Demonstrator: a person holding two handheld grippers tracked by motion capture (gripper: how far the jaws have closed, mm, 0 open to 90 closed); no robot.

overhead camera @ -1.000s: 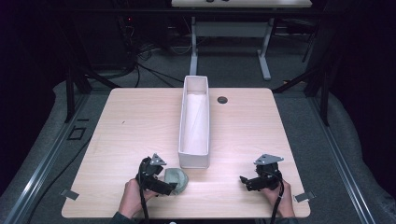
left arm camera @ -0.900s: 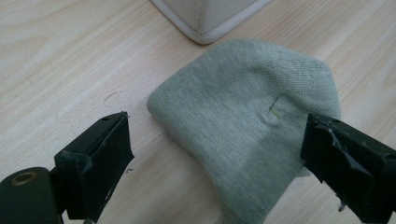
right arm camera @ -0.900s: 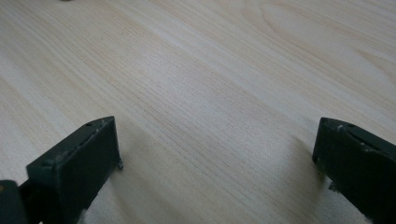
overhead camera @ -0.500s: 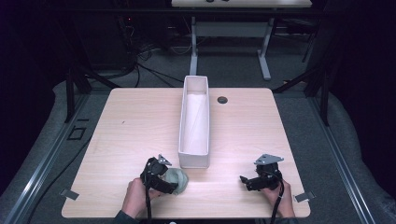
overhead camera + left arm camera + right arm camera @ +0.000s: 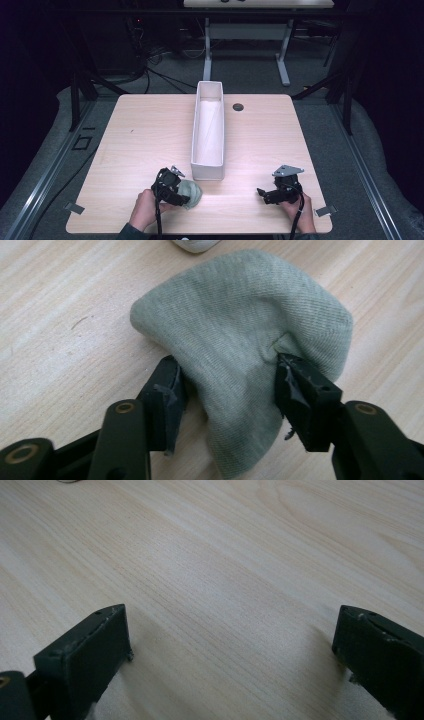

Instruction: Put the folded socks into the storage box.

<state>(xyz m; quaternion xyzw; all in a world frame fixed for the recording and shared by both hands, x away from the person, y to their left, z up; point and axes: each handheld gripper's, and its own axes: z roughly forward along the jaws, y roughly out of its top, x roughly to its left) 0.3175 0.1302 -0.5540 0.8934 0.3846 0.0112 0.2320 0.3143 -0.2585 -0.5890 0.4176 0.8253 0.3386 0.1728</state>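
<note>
One item is in hand: a grey-green cloth bundle [image 5: 245, 355], apparently a balled sock, lying on the wooden table [image 5: 135, 140] near its front edge, just to the left of the near end of the long white bin [image 5: 208, 132]. The left gripper [image 5: 181, 196] is set against it from the person's side, and the bundle sits squarely between the jaws rather than ahead of them. In the left gripper view the jaws have just been closing, and both pads are seen pressed into the fabric, which is pinched and creased at each contact; a grip is judged to be established.

The bin's long axis runs away from the person, toward the far edge of the table, and its open top is found immediately up and to the right of the held bundle. Any transfer into it would turn on that short offset; the near end wall would have to be cleared first.

The right gripper [image 5: 265, 193] is held well apart from the bundle, on the other side of the bin, with its jaws wide and nothing but bare wood between them. The left hand [image 5: 145, 210] is plainly the nearer.

The tabletop is pale wood grain, flat and uncluttered, with a small dark cap [image 5: 238, 106] noted beyond the bin. The room behind is dim, with desk legs and cables on a grey floor.
</note>
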